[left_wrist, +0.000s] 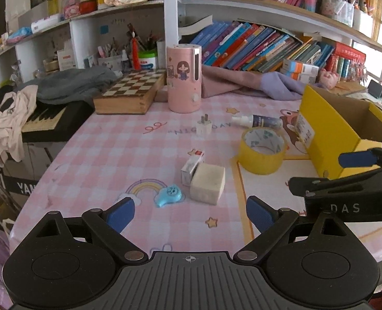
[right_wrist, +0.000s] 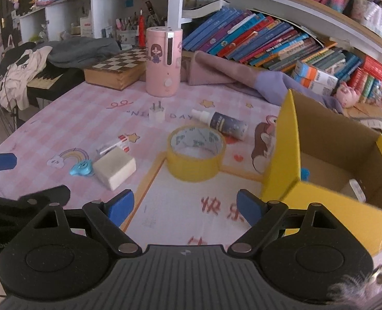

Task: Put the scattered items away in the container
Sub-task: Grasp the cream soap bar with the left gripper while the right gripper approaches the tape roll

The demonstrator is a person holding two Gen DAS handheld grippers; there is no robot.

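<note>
Yellow cardboard box (right_wrist: 289, 152) at right edge of pink checked tablecloth (left_wrist: 108, 149), open top, a few small bits already inside (hard to identify). Loose on cloth: yellow tape roll (right_wrist: 196, 155) just beside box, spray bottle (right_wrist: 221, 122) lying behind it, white plug (left_wrist: 204, 126) near middle, cream block (left_wrist: 208, 183) touching small carton (left_wrist: 191, 166), blue trinket (left_wrist: 169, 195) just beside block. Left gripper (left_wrist: 190, 215) and right gripper (right_wrist: 184, 206) both hovering above cloth, jaws wide, nothing between pads.
</note>
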